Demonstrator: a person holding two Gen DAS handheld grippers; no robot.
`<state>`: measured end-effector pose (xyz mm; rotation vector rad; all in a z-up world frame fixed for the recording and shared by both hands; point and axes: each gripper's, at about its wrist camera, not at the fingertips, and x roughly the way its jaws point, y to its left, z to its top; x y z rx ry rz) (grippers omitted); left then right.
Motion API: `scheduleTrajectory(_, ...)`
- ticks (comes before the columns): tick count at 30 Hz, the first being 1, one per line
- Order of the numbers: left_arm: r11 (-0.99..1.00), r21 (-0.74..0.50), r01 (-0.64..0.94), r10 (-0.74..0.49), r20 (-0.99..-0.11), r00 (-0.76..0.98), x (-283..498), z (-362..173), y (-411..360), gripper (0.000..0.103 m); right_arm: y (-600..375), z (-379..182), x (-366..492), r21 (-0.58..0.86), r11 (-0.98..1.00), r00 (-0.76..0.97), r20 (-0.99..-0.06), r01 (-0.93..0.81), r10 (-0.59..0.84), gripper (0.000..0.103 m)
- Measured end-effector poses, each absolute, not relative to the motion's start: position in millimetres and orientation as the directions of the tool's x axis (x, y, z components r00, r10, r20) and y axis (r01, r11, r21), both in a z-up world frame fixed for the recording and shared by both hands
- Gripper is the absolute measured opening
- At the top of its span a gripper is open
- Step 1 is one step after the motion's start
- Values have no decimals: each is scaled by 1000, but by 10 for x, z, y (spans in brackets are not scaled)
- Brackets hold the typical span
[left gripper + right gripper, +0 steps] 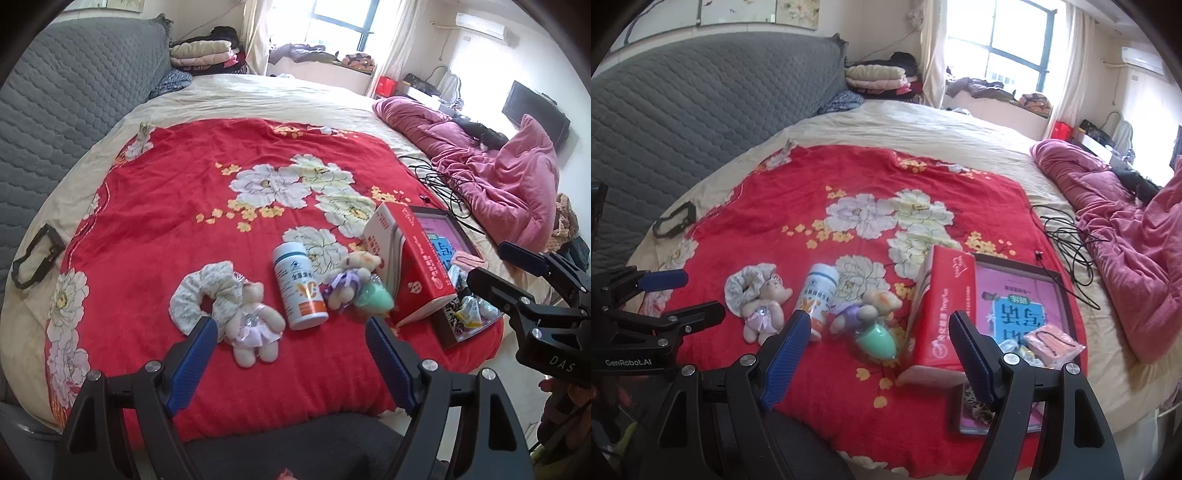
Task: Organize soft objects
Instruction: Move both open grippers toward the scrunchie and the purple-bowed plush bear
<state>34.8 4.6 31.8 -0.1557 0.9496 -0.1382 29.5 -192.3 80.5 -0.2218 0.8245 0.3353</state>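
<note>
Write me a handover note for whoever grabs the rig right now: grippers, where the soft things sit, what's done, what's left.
Left gripper: open, empty, above the red blanket.
Right gripper: open, empty, near the red box lid.
On the blanket, left to right: scrunchie, bear in pink dress against it, bottle lying down, bear in purple, green egg-shaped thing.
The open box already holds small items.
Done: cannot tell. Left: scrunchie and both bears still outside the box.
</note>
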Motion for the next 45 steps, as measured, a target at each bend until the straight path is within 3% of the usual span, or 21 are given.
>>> scheduleTrajectory(20,974,-221,-55,-170,-865,472,509,-302,497,82,-1555,95,507,-115,872,511,-843,-476,167,78)
scheduleTrajectory(45,963,-241,-121,-171,-892,419,951,-677,850,82,-1163,-490,1318,-147,849,400,-913,-508,81,78)
